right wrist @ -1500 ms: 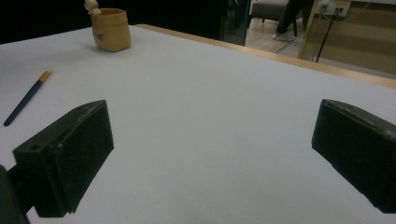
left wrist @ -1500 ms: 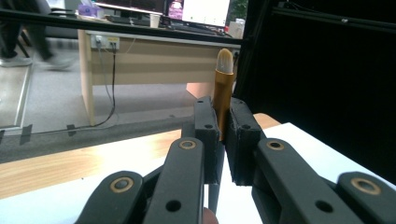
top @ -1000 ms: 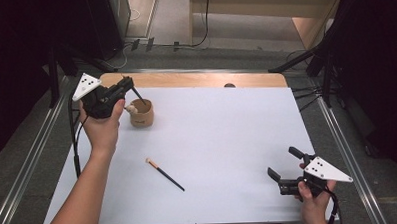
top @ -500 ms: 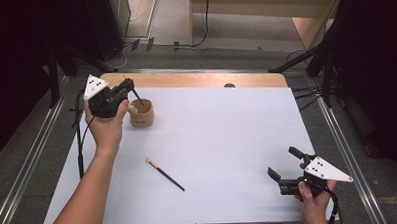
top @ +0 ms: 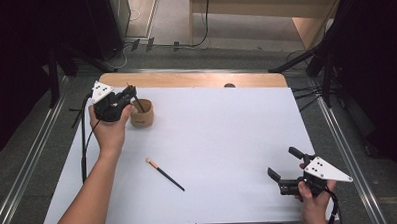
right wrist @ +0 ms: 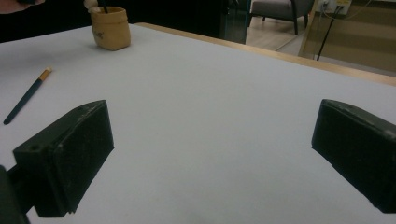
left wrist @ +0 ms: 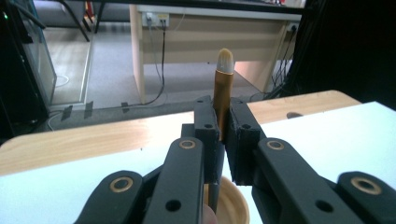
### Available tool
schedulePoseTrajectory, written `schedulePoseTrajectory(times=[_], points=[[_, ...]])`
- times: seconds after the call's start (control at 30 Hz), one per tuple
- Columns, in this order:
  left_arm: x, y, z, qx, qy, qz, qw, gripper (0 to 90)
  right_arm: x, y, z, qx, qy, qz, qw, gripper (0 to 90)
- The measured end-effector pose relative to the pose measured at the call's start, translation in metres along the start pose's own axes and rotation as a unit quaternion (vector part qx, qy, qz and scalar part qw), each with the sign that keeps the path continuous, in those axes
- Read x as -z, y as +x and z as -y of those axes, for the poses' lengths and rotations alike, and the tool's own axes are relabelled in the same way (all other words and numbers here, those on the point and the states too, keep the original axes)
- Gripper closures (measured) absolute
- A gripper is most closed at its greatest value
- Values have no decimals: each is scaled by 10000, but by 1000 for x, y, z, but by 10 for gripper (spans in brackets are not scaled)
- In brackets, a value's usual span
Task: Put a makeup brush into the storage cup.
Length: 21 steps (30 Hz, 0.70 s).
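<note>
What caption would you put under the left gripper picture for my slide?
Left gripper pinching a gold-handled brush, bristles up, above a wooden cup.

Matt white table (top: 227, 141), wooden cup (top: 141, 114), glossy golden brush ferrule (left wrist: 222, 100)

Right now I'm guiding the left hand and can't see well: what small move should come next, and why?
Probably lower the brush into the wooden cup and open. The left gripper is shut on it, bristles up, directly above the cup's mouth.
</note>
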State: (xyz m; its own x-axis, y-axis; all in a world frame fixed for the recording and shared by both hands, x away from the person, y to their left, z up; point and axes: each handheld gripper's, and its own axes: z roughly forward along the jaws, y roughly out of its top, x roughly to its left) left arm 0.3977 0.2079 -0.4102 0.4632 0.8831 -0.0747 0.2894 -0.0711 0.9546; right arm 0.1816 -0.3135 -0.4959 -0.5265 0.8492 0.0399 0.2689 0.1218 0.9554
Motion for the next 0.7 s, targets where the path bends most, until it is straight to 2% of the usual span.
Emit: schedulePoseTrajectory(times=[0.23, 0.27, 0.43, 0.57, 0.67, 0.7], points=[[-5, -4, 7, -5, 197, 38, 9998, 849, 0, 0, 0, 1, 15, 0, 10000, 0], [-7, -6, 9, -74, 263, 37, 9996, 849, 0, 0, 0, -6, 22, 4, 10000, 0], [-13, -11, 15, -170, 431, -52, 9989, 849, 0, 1, 0, 14, 9, -3, 10000, 0], [-13, -11, 17, -151, 493, -25, 9987, 831, 0, 0, 0, -7, 17, 4, 10000, 0], [-7, -12, 12, 46, 522, -35, 9986, 590, 1, -1, 0, -3, 8, 18, 10000, 0], [-3, -12, 11, 131, 460, -72, 9988, 490, 1, -1, 0, -7, 0, 24, 10000, 0]])
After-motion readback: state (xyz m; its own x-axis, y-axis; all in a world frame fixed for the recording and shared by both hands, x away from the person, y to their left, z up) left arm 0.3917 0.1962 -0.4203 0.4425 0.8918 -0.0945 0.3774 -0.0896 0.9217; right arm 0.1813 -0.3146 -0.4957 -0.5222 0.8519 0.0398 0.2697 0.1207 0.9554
